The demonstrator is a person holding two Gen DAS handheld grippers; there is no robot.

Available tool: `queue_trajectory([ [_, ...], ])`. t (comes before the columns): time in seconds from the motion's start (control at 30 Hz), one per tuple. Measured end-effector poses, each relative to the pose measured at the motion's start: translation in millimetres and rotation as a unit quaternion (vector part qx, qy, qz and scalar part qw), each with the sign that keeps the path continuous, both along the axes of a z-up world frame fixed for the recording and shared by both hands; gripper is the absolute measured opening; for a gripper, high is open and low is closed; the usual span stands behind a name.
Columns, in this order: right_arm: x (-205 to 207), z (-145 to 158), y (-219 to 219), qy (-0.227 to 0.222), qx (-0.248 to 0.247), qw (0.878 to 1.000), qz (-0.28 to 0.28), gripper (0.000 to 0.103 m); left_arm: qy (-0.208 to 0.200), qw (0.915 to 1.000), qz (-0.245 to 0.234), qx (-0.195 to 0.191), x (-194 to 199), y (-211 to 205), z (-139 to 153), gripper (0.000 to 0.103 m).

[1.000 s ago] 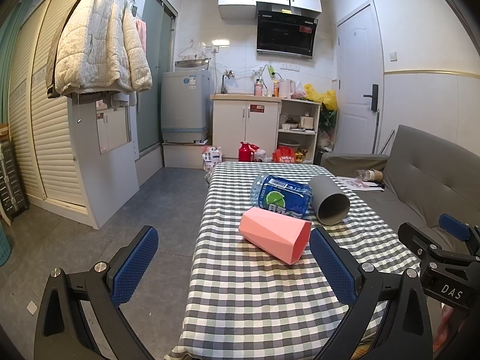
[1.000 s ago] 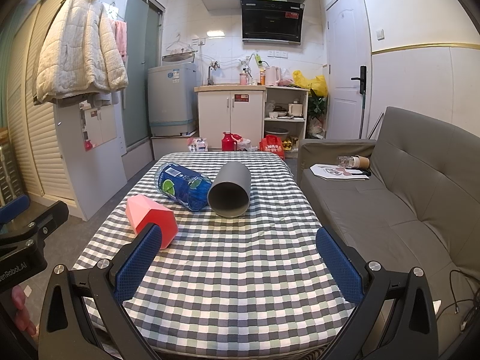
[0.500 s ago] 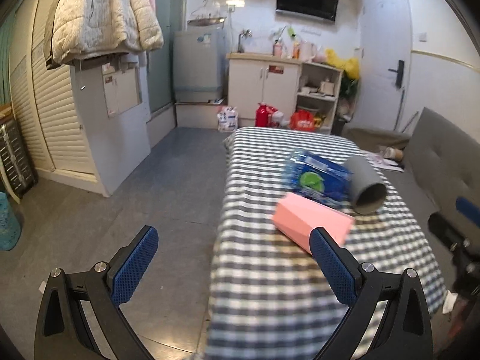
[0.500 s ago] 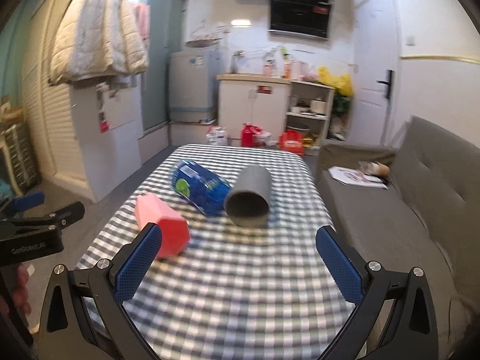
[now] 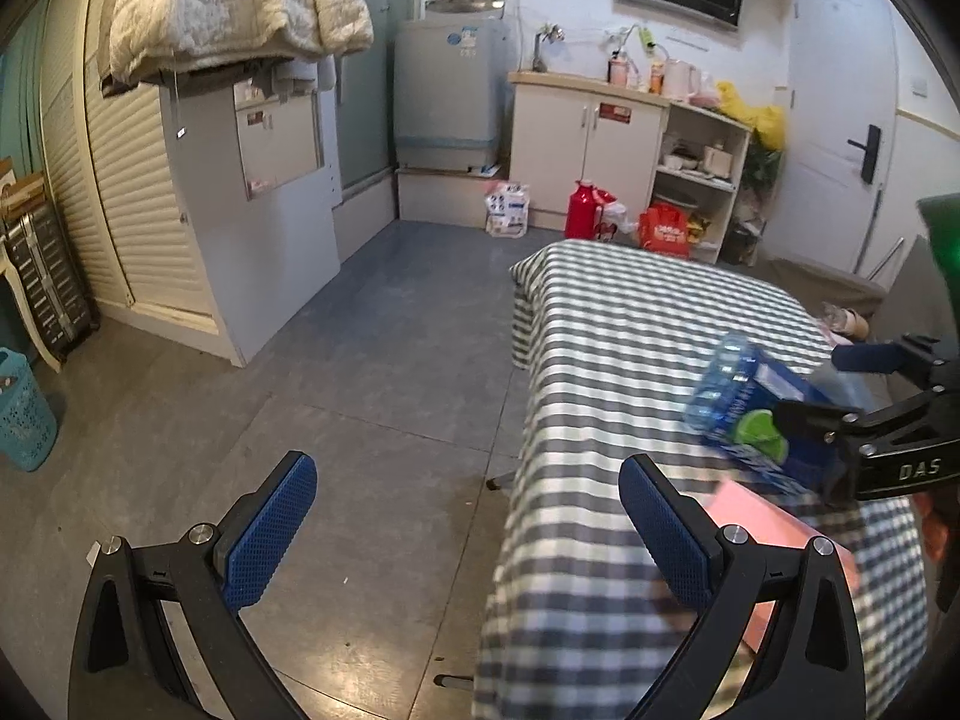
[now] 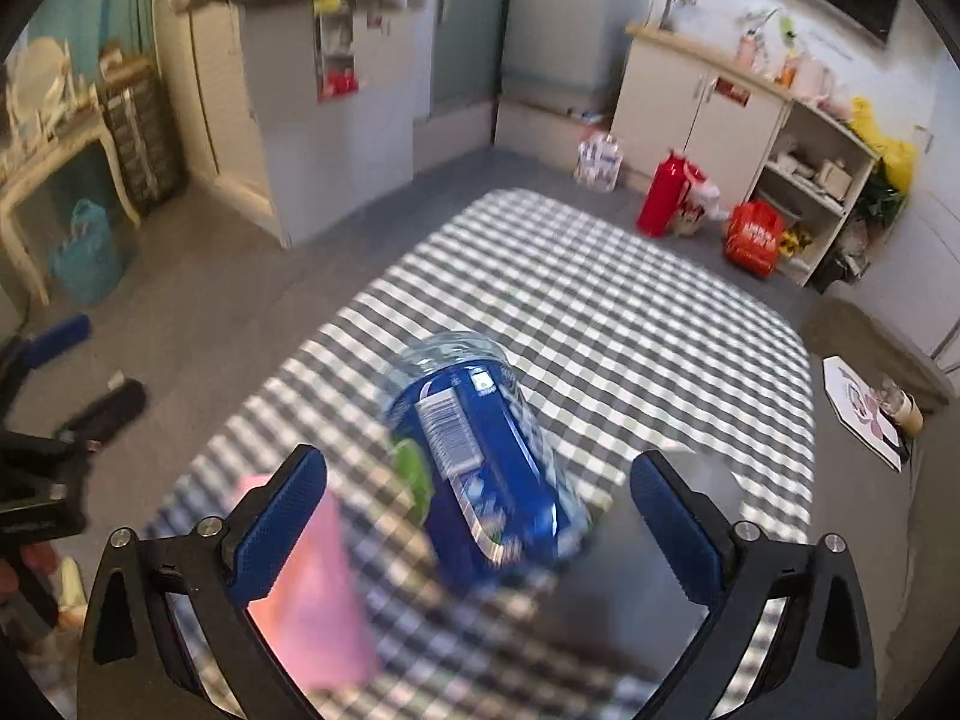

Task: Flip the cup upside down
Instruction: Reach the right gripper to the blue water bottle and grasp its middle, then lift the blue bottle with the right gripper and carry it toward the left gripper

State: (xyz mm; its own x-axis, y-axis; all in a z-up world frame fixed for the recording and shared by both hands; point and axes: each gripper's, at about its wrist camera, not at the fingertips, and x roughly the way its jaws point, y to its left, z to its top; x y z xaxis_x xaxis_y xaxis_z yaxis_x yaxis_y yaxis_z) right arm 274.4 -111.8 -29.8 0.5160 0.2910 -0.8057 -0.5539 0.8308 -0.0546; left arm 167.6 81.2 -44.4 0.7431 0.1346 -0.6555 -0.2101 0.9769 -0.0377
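A pink faceted cup [image 5: 774, 531] lies on its side on the checked tablecloth [image 5: 630, 324], partly behind the right-hand finger of my left gripper [image 5: 468, 528]. That gripper is open, empty, and faces mostly the floor left of the table. My right gripper [image 6: 477, 525] is open and hovers low over the table. A blue-labelled bottle [image 6: 480, 468] lies between its fingers, the pink cup [image 6: 306, 588] is by its left finger, and a blurred grey cup [image 6: 648, 576] is by its right one. The right gripper [image 5: 834, 408] also shows above the bottle [image 5: 738, 414].
A grey sofa [image 6: 870, 330] with a paper and a paper cup [image 6: 900, 411] runs along the table's right side. On the floor are a teal basket [image 5: 24, 414], a red jug [image 5: 585, 210] and bags by the white cabinet [image 5: 585, 144]. Open floor lies left of the table.
The right gripper has moved forward and down over the bottle and cups. The left gripper has swung left, away from the pink cup, toward the floor. Both stay open.
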Motion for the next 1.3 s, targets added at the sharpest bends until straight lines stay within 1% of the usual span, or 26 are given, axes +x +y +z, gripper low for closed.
queue_trajectory([
  [0.07,15,-12,5,0.024,0.000,1.000,0.002,0.097,0.006,1.0000,0.004,-0.002,10,5,-5,0.103],
  [0.17,27,-23,8,0.047,-0.006,0.999,0.006,0.096,0.010,0.9999,0.007,-0.001,20,8,-10,0.103],
  [0.23,35,-28,13,0.054,-0.016,0.998,0.012,0.095,0.012,0.9999,0.008,-0.004,28,12,-11,0.103],
  [0.33,37,-34,19,0.065,-0.031,0.997,0.025,0.086,0.015,0.9998,0.008,-0.008,33,12,-12,0.103],
  [0.43,36,-38,24,0.068,-0.035,0.997,0.025,0.081,0.016,0.9998,0.007,-0.006,32,10,-8,0.103],
  [0.5,38,-37,24,0.064,-0.041,0.997,0.022,0.080,0.017,0.9998,0.006,-0.004,34,7,-5,0.103],
  [0.6,29,-24,19,0.052,-0.038,0.998,0.005,0.078,0.012,0.9999,0.006,-0.002,26,3,7,0.103],
  [0.7,13,6,10,0.028,-0.019,0.999,-0.009,0.078,0.002,1.0000,0.005,-0.001,17,-1,21,0.103],
  [0.83,-21,55,-10,-0.002,-0.002,0.999,-0.032,0.077,-0.016,0.9999,-0.003,0.004,-1,-12,46,0.103],
  [0.93,-51,81,-24,-0.011,0.014,0.999,-0.047,0.077,-0.038,0.9992,-0.009,0.007,-22,-19,68,0.103],
  [1.0,-79,93,-38,-0.012,0.024,0.997,-0.073,0.077,-0.049,0.9987,-0.014,0.000,-38,-23,82,0.103],
  [1.1,-114,98,-53,-0.012,0.038,0.993,-0.108,0.076,-0.058,0.9981,-0.018,-0.012,-58,-29,96,0.103],
  [1.17,-138,90,-60,-0.001,0.060,0.990,-0.131,0.075,-0.060,0.9978,-0.022,-0.017,-69,-33,100,0.103],
  [1.2,-150,83,-63,0.008,0.070,0.987,-0.145,0.075,-0.059,0.9978,-0.023,-0.020,-76,-34,99,0.103],
  [1.3,-172,53,-63,0.033,0.079,0.981,-0.176,0.074,-0.050,0.9979,-0.027,-0.030,-89,-37,96,0.103],
])
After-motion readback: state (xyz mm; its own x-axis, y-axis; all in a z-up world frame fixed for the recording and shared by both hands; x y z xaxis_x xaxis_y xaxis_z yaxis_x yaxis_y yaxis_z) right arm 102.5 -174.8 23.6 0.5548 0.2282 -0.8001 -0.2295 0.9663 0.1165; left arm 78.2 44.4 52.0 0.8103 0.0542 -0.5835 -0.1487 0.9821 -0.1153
